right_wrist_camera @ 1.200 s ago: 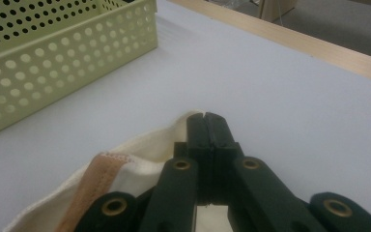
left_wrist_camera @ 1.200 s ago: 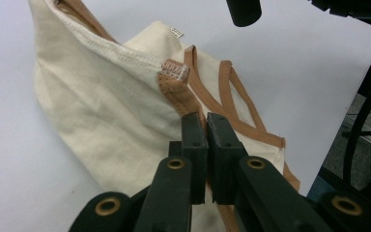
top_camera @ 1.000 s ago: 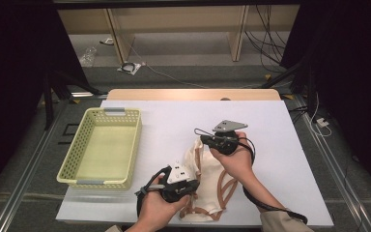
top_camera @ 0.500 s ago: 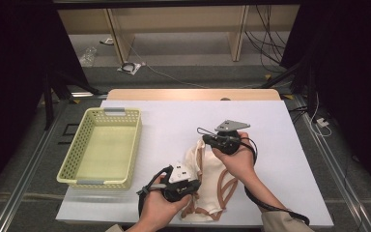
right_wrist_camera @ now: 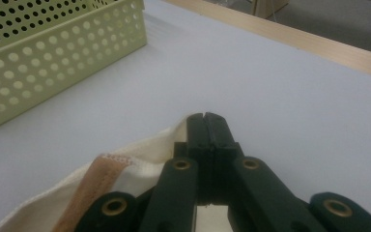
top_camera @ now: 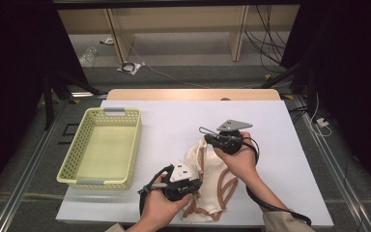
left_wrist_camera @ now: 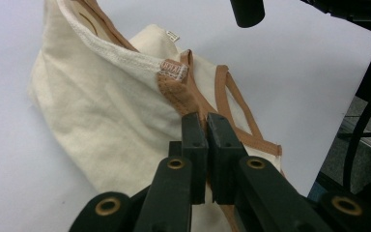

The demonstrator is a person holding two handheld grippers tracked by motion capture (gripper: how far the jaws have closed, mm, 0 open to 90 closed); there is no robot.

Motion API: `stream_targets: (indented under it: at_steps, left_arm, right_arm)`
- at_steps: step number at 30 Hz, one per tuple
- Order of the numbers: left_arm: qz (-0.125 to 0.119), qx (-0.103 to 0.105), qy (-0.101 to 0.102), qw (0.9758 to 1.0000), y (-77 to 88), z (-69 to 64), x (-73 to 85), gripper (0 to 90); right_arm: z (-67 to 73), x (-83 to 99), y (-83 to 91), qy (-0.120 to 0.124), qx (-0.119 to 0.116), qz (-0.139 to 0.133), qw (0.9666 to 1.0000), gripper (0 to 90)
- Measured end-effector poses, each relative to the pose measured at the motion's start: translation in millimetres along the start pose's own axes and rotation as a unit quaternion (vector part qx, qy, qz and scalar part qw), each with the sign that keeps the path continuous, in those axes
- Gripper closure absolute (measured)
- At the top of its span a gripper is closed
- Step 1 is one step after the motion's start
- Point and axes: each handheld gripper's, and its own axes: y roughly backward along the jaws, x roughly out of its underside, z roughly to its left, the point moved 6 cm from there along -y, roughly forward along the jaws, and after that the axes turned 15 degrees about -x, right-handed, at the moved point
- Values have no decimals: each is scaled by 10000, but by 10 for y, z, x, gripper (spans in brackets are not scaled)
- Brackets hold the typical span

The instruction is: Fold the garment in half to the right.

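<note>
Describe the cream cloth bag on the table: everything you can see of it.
The cream cloth bag looks like canvas, with tan-brown straps and trim and a stitched patch where a strap joins the rim. It lies crumpled on the white table, to the right of the yellow basket and apart from it. The left claw is shut on the brown strap near the bag's near end; the right claw is shut on the fabric edge at its far end. A small label shows on one corner.

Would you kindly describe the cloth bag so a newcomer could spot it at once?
On the white table, right of the yellow perforated basket, lies a cream cloth bag near the front edge. Both grippers are shut on it, and its tan-brown trim and straps set it apart.
</note>
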Motion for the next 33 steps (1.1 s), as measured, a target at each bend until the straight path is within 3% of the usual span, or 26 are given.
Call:
stream_targets:
  at_steps: [33]
  left_arm:
    - [15,107,-148,9998,-101,-132,-30,861]
  right_arm:
    - [-110,110,133,-155,90,-21,9998,900]
